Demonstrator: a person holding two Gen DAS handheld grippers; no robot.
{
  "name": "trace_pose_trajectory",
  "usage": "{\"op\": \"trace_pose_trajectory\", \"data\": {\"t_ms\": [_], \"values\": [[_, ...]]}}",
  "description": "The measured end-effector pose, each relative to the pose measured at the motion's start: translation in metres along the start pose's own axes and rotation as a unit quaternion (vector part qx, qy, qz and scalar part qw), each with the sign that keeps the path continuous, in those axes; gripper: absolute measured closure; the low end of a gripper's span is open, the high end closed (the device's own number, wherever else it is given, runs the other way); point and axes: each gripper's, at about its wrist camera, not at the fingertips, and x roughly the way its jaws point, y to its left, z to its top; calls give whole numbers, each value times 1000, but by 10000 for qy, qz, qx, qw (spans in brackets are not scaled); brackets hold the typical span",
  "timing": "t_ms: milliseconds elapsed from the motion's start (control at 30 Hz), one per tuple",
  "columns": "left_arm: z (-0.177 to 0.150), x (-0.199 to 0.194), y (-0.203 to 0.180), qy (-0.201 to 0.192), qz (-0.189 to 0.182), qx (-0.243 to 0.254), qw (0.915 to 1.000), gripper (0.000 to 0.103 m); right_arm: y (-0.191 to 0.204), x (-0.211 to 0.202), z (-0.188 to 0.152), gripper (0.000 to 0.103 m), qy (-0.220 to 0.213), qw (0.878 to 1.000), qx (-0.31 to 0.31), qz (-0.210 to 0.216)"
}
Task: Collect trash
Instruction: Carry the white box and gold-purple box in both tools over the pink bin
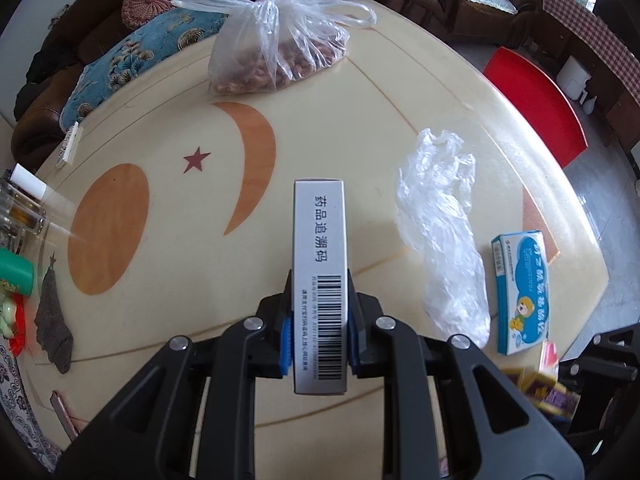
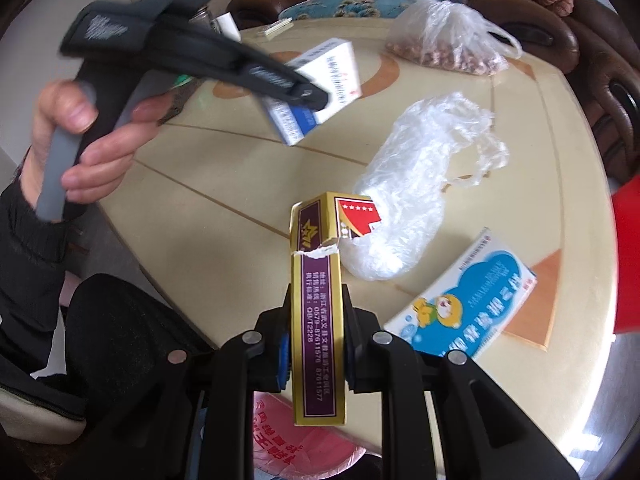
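Note:
My left gripper (image 1: 319, 320) is shut on a white medicine box with a barcode (image 1: 319, 240), held above the round cream table (image 1: 168, 80). From the right wrist view the same white and blue box (image 2: 320, 92) hangs in the left gripper (image 2: 308, 98), which a hand (image 2: 80, 136) holds. My right gripper (image 2: 318, 340) is shut on a torn gold and purple carton (image 2: 318, 280), lifted over the table's near edge. A crumpled clear plastic glove (image 1: 440, 232) (image 2: 416, 184) and a blue cartoon medicine box (image 1: 520, 288) (image 2: 460, 300) lie on the table.
A tied clear bag of nuts (image 1: 276, 48) (image 2: 448, 36) sits at the far side. Glass jars (image 1: 24, 208), a green bottle (image 1: 16, 272), a dark cloth (image 1: 54, 320) and a phone (image 1: 64, 412) line the left edge. A red stool (image 1: 536, 104) and brown sofa (image 2: 580, 40) surround it. Below lies a pink bag (image 2: 280, 440).

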Motion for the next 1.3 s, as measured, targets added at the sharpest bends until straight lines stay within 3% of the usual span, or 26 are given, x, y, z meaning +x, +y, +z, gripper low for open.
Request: {"op": "trace_pose_trajectory", "data": {"t_ms": [267,700,1300], "values": [[-37,-48,-14,-310,-38,89,9995,82,8,-31,-9,83,-257,9987,160,-417],[-102,-113,-40,-704,-252,204,9970,82,34,-63,-30,83,-515,9962,365,-600],[-180,-140,-84,-724,-539,492,9947,82,80,-103,-92,83,-625,9944,402,-747]]}}
